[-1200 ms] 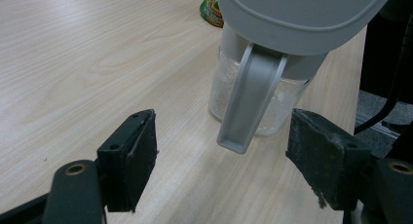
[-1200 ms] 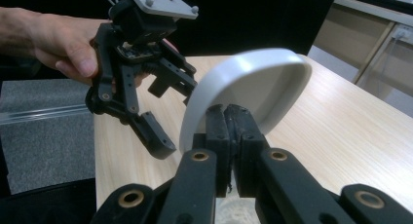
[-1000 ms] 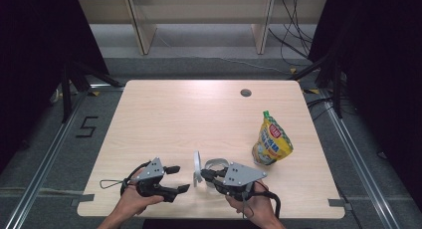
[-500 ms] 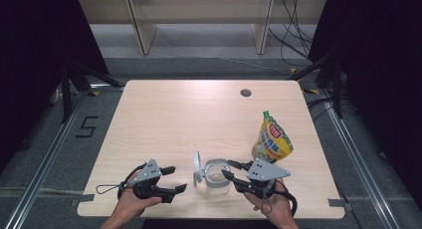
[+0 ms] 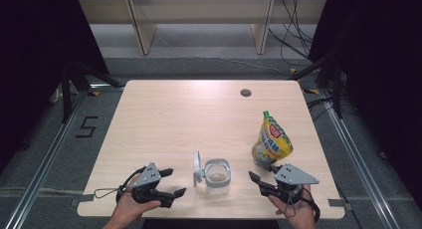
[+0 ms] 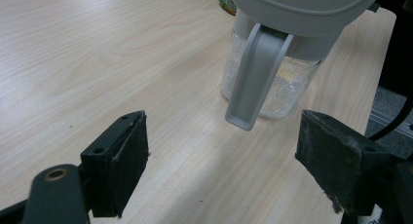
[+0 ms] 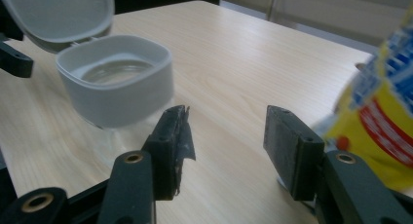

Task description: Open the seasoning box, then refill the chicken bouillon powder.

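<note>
A clear jar point(image 5: 217, 176) with a grey rim stands near the table's front edge, its hinged grey lid point(image 5: 197, 168) flipped open to the left. A yellow snack bag point(image 5: 271, 139) stands upright to its right. My left gripper point(image 5: 175, 182) rests left of the jar, open and empty; in the left gripper view the jar point(image 6: 272, 83) and the lid's hanging latch point(image 6: 253, 78) lie beyond the open jaws point(image 6: 224, 175). My right gripper point(image 5: 256, 183) sits right of the jar, just in front of the bag, open and empty. In the right gripper view the jar point(image 7: 117, 92) is left of the jaws point(image 7: 226, 141) and the bag point(image 7: 384, 97) is right.
The wooden table point(image 5: 174, 114) has a round cable hole point(image 5: 245, 93) at the back right. Wooden shelf legs point(image 5: 142, 25) stand on the floor behind, and cables point(image 5: 293, 35) lie at the far right. The table's front edge is close under both hands.
My right gripper has drawn back to the right, away from the jar, and now sits by the bag. The jar stands free with its lid open. The left gripper has barely shifted.
</note>
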The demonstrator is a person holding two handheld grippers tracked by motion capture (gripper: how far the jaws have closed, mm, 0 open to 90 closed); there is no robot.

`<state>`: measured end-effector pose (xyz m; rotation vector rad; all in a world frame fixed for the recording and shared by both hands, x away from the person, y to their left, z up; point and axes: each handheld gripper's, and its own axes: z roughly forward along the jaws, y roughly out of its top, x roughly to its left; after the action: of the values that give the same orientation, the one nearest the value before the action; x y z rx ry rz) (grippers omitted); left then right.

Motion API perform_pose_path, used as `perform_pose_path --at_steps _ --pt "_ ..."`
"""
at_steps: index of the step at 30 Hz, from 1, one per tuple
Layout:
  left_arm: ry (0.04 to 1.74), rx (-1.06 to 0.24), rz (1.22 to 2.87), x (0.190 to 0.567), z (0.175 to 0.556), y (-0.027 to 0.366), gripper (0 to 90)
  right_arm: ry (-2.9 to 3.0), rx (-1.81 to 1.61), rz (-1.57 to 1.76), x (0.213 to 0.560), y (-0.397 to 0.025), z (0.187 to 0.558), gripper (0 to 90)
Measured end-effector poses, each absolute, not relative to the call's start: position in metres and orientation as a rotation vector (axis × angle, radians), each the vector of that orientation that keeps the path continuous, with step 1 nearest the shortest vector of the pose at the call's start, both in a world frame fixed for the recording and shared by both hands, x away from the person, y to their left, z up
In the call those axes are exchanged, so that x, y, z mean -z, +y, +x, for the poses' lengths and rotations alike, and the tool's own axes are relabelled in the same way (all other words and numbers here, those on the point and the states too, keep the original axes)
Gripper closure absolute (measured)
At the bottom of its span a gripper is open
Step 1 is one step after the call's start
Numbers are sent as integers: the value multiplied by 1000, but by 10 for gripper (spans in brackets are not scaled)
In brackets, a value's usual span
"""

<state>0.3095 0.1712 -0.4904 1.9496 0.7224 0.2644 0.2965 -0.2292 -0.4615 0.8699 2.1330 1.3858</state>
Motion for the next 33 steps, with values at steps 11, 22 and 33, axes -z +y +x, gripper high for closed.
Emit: perform_pose_path --at_steps 11,22,33 --pt "714 -274 1949 490 312 173 191 2086 -1259 1010 472 -258 294 487" --pt "725 -267 1962 491 311 167 193 2011 -1184 1075 482 -273 306 381" --pt "717 -265 1962 490 311 167 200 1983 -1177 1088 483 -276 310 297"
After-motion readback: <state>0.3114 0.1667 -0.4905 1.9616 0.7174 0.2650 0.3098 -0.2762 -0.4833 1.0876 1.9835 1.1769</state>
